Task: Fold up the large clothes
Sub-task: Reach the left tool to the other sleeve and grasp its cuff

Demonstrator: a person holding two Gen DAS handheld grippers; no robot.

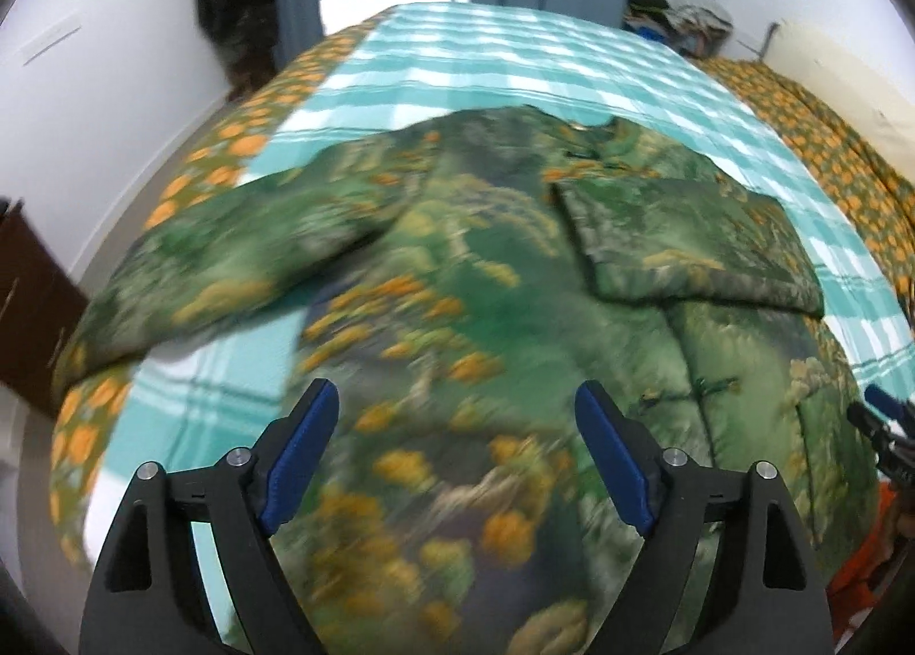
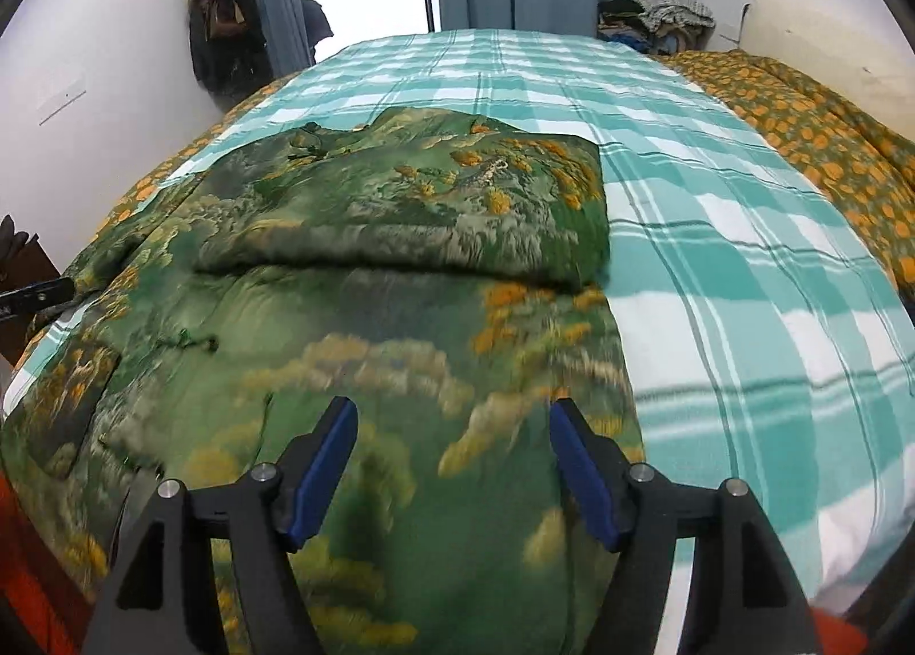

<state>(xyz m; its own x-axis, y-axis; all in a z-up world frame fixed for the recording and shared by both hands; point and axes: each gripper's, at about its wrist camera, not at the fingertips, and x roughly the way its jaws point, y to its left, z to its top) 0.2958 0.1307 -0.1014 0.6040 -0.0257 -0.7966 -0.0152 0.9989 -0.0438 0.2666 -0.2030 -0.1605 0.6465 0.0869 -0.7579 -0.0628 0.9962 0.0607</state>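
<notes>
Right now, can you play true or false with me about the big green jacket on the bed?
1. The jacket lies on a checked blanket. True.
2. One sleeve is folded across the jacket's body. True.
3. The left hand-held gripper is squeezing the jacket. False: its jaws stand open with nothing between them.
4. The right hand-held gripper is shut. False: it is open above the jacket.
5. The other sleeve is also folded in. False: it lies spread out to the side.
6. A clothes pile sits at the bed's far end. True.
</notes>
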